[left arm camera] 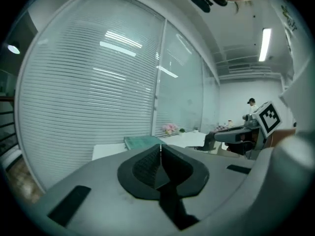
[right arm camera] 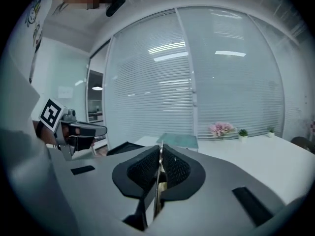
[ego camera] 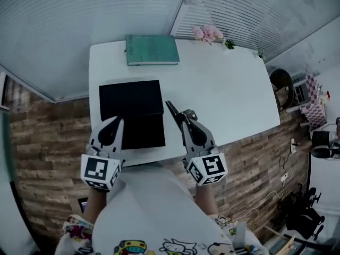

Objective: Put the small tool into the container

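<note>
Black container (ego camera: 131,113) sits just left of my right tool (ego camera: 184,124), which is pinching the thin metal piece (ego camera: 171,109); I'd lower it inside before releasing.

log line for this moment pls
right gripper: shut on small tool | left gripper: shut, empty | container: tool not inside

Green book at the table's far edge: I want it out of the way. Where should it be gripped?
The green book lies flat and broad, its far edge by the blinds, so spanning it from above looks unlikely. Pinch its near long edge through the thickness, coming low from the person's side.
</note>
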{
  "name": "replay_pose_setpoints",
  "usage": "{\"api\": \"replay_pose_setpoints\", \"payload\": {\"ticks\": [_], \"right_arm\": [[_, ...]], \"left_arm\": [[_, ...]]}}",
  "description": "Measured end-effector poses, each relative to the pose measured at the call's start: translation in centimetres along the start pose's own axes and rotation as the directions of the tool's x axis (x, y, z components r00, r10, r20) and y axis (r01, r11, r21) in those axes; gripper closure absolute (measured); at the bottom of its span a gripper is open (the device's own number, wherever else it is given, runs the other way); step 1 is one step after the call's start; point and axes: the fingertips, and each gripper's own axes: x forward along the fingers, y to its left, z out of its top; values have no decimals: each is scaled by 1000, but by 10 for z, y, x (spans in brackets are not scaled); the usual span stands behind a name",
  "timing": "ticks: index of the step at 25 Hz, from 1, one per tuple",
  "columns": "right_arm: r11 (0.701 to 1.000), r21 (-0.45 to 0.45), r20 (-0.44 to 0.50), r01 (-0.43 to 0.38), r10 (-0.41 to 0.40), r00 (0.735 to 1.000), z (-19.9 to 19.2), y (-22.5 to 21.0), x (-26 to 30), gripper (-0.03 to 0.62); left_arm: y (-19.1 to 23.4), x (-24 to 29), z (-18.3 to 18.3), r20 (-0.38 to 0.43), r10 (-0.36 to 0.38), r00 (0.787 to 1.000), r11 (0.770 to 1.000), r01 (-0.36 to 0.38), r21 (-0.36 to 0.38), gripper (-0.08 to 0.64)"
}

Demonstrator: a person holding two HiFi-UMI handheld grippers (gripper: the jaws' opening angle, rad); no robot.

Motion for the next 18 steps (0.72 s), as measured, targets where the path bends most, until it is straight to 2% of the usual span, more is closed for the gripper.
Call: {"api": "replay_pose_setpoints", "payload": {"ticks": [3,9,13,18], "right_arm": [[992,-23,3,-122,122,992,7,6,21,575],[944,-49,-5,-327,327,945,10,28,42,575],[910,-53,-10,-411,411,912,9,44,45,575],[890,-48,-13,-453,452,892,8,53,46,575]], "left_arm": [[14,-17,-1,12,140,990,990,-140,-19,549],[16,-53,-10,10,340,940,939,-339,-65,549],[11,-67,-16,4,403,915,912,-402,-80,549],[9,-73,-17,-2,433,902,898,-431,-91,549]]}}
